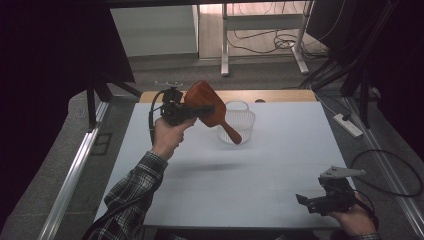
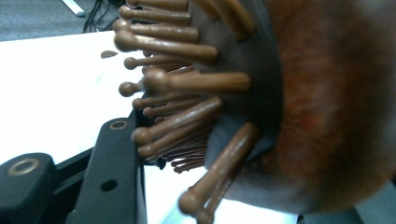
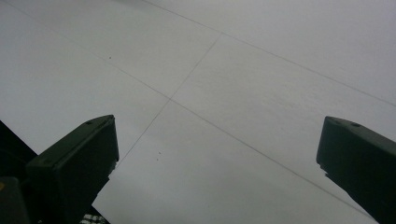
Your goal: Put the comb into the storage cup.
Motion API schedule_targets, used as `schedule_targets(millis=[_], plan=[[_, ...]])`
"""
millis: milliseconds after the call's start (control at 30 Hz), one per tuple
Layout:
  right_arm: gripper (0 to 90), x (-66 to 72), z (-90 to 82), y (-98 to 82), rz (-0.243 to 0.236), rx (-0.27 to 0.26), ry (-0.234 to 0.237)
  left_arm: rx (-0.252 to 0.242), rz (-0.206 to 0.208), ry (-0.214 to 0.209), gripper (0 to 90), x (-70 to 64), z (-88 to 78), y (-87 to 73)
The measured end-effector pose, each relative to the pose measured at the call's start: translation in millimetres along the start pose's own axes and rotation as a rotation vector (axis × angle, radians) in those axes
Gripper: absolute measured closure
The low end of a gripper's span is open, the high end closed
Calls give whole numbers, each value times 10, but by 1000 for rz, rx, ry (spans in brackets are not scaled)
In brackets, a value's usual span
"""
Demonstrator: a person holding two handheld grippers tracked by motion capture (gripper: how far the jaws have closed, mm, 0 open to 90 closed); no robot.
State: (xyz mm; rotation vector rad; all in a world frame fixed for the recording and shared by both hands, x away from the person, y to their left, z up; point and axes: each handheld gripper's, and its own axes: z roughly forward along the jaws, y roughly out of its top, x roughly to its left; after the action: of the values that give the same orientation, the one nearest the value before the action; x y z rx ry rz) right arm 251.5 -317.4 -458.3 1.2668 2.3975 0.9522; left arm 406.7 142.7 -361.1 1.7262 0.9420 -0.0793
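Observation:
A brown wooden paddle hairbrush hangs in the air over the back of the white table, its handle slanting down to the right in front of a white mesh basket. My left gripper is shut on the brush's head. In the left gripper view, the brush's rounded wooden bristles point left, above my one visible black finger, with the brush's brown back at the right. My right gripper is low at the table's front right, open, with bare table between its fingers.
The basket stands at the back middle of the table. A wooden table edge runs behind it. On the floor to the right lie a power strip and cables. White desk legs stand beyond the table.

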Motion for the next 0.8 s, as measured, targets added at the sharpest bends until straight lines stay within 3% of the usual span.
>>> schedule_targets(millis=[800], plan=[[0,15,-65,-40,5,-15,-16,-37,-25,96,515,176,211,239]])
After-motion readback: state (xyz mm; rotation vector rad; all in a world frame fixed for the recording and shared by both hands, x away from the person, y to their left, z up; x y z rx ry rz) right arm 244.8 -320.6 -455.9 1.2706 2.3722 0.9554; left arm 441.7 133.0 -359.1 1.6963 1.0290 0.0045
